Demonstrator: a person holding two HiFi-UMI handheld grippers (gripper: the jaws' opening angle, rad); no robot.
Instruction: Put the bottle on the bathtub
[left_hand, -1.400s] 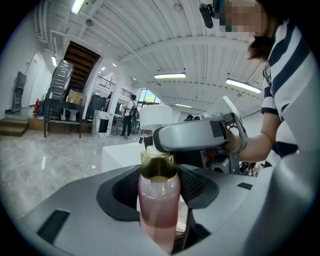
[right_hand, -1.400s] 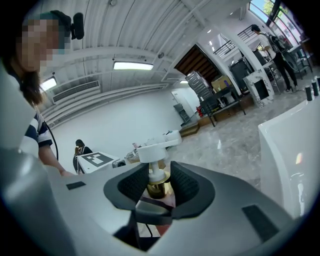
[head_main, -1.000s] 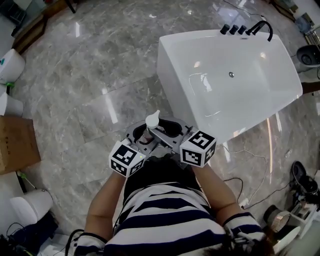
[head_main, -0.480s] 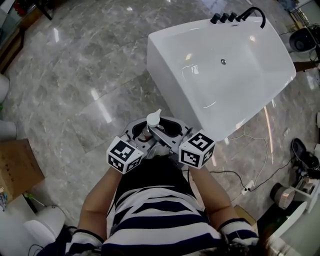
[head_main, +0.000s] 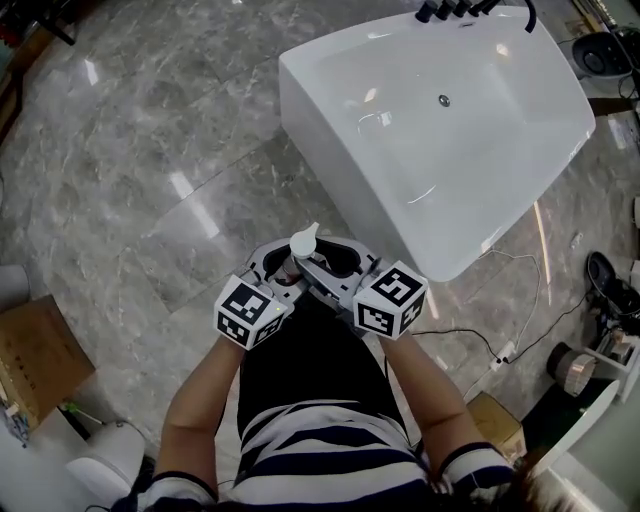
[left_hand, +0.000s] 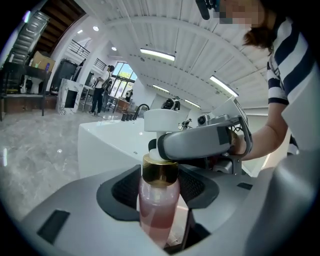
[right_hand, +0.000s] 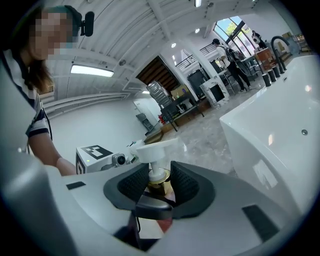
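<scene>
A pump bottle (head_main: 305, 240) with a white head, gold collar and pink liquid (left_hand: 159, 200) is held upright in the air in front of the person. My left gripper (head_main: 285, 268) is shut on its clear body (left_hand: 160, 192). My right gripper (head_main: 325, 268) comes in from the other side and is shut on the bottle at its gold collar (right_hand: 160, 186), under the pump head (right_hand: 155, 147). The white bathtub (head_main: 290, 75) stands on the floor ahead and to the right, apart from the bottle, and also shows in both gripper views (left_hand: 105, 145) (right_hand: 270, 135).
Black tap fittings (head_main: 450, 8) sit at the tub's far end. White cables (head_main: 500, 340) run over the marble floor right of the tub. A cardboard box (head_main: 35, 355) and a white fixture (head_main: 100, 470) lie at the lower left.
Both grippers keep their hold on the bottle. In the head view the tub has slid left and up and now lies more directly ahead; the cardboard box has dropped toward the lower left.
</scene>
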